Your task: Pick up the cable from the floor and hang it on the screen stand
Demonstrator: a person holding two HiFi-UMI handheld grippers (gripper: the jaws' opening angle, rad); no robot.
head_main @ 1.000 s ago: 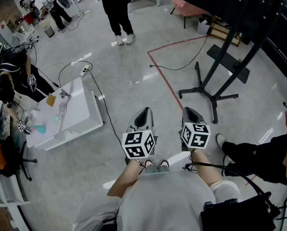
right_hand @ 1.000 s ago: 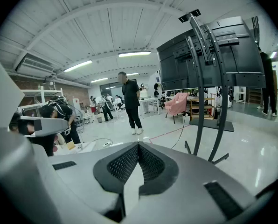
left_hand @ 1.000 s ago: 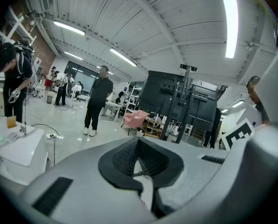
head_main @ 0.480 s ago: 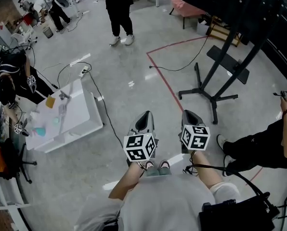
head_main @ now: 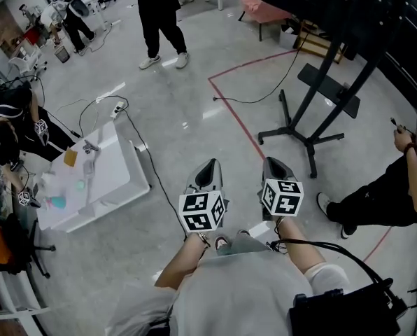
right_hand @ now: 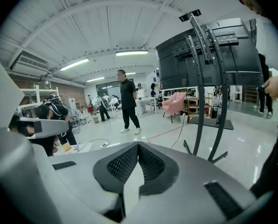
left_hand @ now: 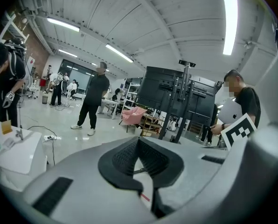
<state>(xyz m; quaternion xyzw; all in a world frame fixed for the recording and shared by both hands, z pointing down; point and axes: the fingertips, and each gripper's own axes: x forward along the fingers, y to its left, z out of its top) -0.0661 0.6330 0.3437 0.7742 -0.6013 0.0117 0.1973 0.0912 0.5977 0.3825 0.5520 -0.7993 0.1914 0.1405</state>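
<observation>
A thin black cable lies on the grey floor, running from a loose end near the red tape line toward the black screen stand. My left gripper and right gripper are held side by side in front of me, short of both and well above the floor. Each is shut with nothing between its jaws. In the right gripper view the right gripper points at the stand and the cable. In the left gripper view the left gripper has the stand ahead to the right.
A low white table with small items stands left, and a second cable runs from a power strip along its edge. A person in black stands ahead. Another person is at the right beside the stand's legs.
The standing person in black has stepped to the left. Both grippers have edged forward a little, still shut. The person at the right has shifted an arm and a leg.
</observation>
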